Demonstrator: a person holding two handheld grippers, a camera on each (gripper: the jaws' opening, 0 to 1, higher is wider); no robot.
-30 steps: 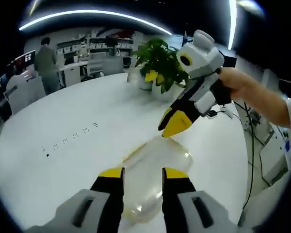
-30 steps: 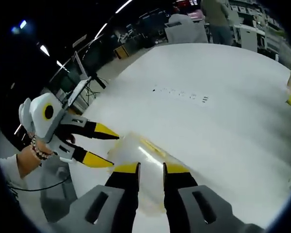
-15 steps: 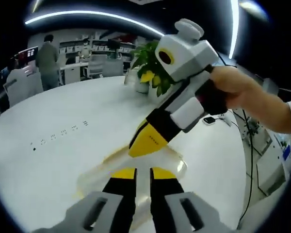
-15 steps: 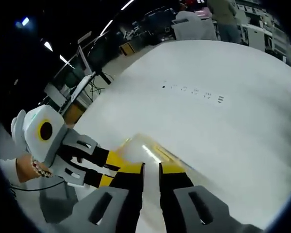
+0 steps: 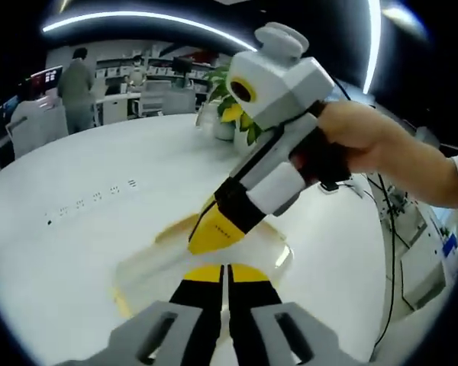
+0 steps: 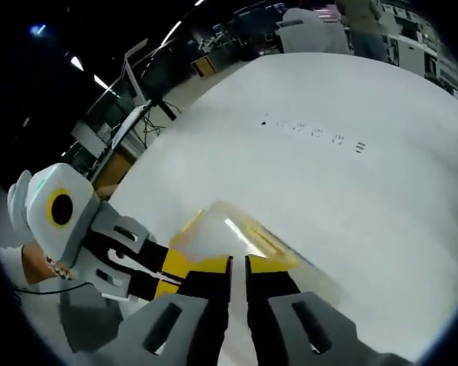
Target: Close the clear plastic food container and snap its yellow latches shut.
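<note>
Clear container [image 5: 206,255] sits low on the white surface [image 5: 76,229], just ahead of my left hand-held gripper [image 5: 223,273], whose jaws look pressed nearly together at its near rim; I can't tell if they pinch it. Right hand-held gripper [image 5: 214,229] bears down on the lid, jaws likewise close, grip unclear. I judge it light, thin, flexible, slick and prone to skating; best taken at the yellow latches [image 6: 263,242]. No readable brand; small dark marks [image 6: 313,133] on the surface are illegible

Both jaw pairs have narrowed to a slit over the last second. The right hand-held gripper [image 5: 214,229] has dropped onto the clear container [image 5: 149,263], tips meeting the left hand-held gripper [image 5: 226,271].
</note>
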